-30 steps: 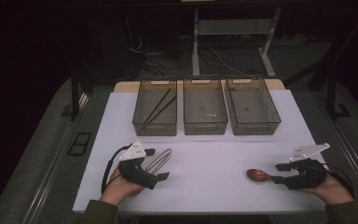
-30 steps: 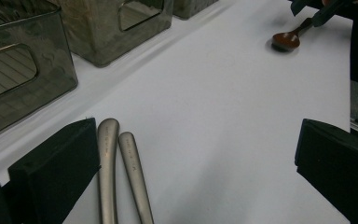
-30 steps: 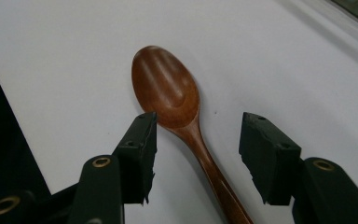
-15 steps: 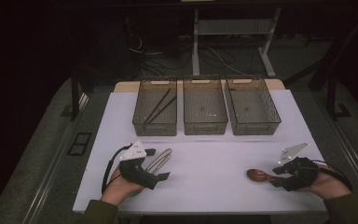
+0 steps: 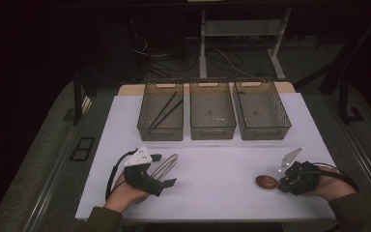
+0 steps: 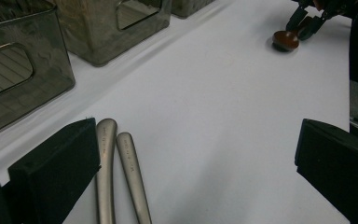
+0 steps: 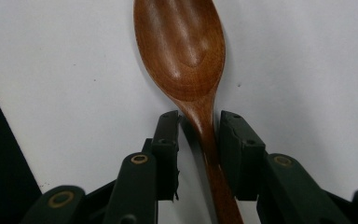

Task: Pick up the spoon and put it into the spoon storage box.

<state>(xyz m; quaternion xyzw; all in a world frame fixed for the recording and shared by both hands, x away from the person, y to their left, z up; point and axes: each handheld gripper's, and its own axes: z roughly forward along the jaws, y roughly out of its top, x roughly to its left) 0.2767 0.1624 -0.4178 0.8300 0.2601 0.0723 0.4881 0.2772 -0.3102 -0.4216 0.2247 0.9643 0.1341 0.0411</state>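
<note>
Three smoky plastic bins (image 5: 212,116) stood along the far edge of a white table (image 5: 212,193), the left one holding dark chopsticks (image 5: 165,109). Near the right front, the right gripper (image 7: 199,135) had just been closing around the neck of a glossy brown wooden spoon (image 7: 182,46). The left gripper (image 6: 191,163) rested wide open beside two metal handles (image 6: 116,177), holding nothing

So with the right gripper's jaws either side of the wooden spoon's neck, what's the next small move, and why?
Probably finish closing. The right gripper has just been narrowing its jaws around the wooden spoon, which lies flat on the white table. The handle sits between the pads with a slim gap on at least one side, so it likely isn't clamped yet; lifting comes after.
</note>
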